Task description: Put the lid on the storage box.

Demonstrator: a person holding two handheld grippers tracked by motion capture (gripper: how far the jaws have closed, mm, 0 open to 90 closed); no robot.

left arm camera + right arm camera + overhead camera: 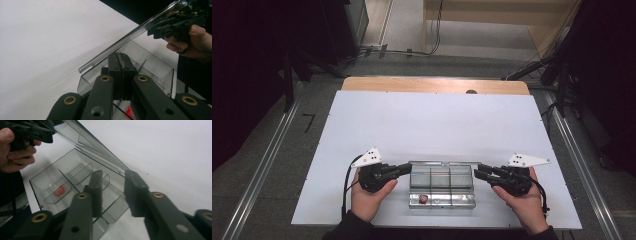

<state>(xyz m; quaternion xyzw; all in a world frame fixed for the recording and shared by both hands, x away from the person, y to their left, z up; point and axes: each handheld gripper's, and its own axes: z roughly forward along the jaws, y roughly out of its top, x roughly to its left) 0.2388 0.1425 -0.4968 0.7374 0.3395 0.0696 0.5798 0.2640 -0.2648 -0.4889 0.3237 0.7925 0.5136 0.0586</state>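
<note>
A clear plastic box (441,200) with several compartments lies near the table's front edge, and a small red piece (423,198) sits in one compartment. Its clear lid (125,40) is tilted up from the far side. My left gripper (409,167) is shut, with its tips (119,58) at the box's left end just under the lid's edge. Whether it pinches the wall I cannot tell. My right gripper (477,172) is at the box's right end. In the right gripper view its jaws (113,176) stand apart with the lid's corner (121,171) between them. The red piece (58,190) shows through the box.
The box rests on a white sheet (427,125) over a wooden table (432,84). Metal rails (262,170) run along both sides on the floor. Dark stands and cables (402,51) lie beyond the far edge.
</note>
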